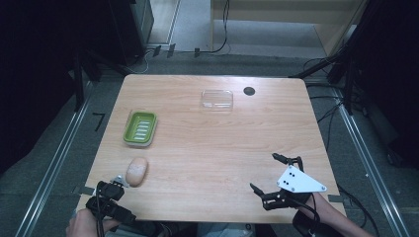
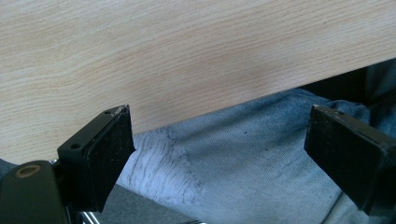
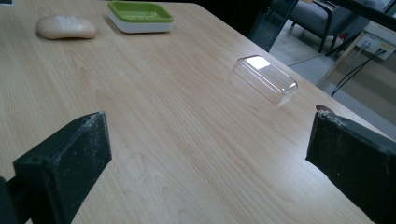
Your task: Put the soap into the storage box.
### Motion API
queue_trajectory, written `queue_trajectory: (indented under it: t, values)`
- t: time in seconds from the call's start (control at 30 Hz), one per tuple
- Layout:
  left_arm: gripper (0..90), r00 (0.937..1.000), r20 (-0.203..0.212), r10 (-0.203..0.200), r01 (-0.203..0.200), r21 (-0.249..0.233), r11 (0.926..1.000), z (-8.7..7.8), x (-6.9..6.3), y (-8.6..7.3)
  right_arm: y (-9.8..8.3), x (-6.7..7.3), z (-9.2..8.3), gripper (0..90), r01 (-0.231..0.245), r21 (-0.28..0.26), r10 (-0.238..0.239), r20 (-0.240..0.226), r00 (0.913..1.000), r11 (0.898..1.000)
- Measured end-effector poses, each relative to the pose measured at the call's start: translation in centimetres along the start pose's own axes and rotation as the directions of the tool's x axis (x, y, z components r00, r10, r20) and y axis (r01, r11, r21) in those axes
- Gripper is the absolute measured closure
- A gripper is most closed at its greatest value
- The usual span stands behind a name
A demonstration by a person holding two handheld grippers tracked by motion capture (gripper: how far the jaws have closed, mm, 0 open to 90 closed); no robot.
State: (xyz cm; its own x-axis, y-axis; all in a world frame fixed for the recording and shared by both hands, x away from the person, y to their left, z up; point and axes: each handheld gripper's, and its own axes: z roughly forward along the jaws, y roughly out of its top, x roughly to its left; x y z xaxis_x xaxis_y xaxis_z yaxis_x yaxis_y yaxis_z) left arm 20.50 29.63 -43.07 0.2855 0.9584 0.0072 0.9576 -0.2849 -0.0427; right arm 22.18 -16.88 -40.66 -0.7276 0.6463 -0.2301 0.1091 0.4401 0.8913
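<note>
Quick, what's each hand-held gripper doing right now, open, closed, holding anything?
Left hand-held gripper: open, empty, at the table's near edge.
Right hand-held gripper: open, empty, above the table.

Overhead table [image 1: 207,148] view, two low tool-mounted

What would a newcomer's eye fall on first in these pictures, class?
Probably the green soap dish near the wooden table's left edge, the brightest thing there, with a beige soap bar lying just nearer the person. A clear plastic lid sits toward the far edge, and the open right gripper hovers over the near right corner.
</note>
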Motion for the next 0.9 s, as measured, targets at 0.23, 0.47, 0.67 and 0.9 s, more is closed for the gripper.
queue_trajectory:
  t: [0.23, 0.47, 0.67, 0.9]
  values:
    - [8.4, 1.0000, -0.001, 0.009, -0.009, 0.006, 0.9999, 0.02, -0.03, 0.16, -0.03, -0.05, 0.09, 0.0, 0.001, 0.002, -0.001, -0.002, 1.0000, 1.000]
    - [8.4, 1.0000, -0.004, 0.008, -0.008, 0.003, 1.0000, -0.04, -0.14, 0.16, -0.02, -0.21, 0.34, 0.0, -0.002, -0.005, 0.002, -0.003, 1.0000, 1.000]
    - [8.3, 0.9999, 0.010, 0.001, -0.001, -0.015, 0.9999, -0.34, 0.11, 0.25, 0.05, -0.17, 0.65, 0.0, 0.001, 0.004, -0.001, -0.012, 0.9999, 1.000]
    - [8.1, 0.9999, 0.015, 0.004, -0.004, -0.030, 0.9995, -0.79, 0.35, 0.96, 0.12, 0.12, 0.19, 0.0, 0.005, -0.005, -0.005, -0.005, 1.0000, 1.000]
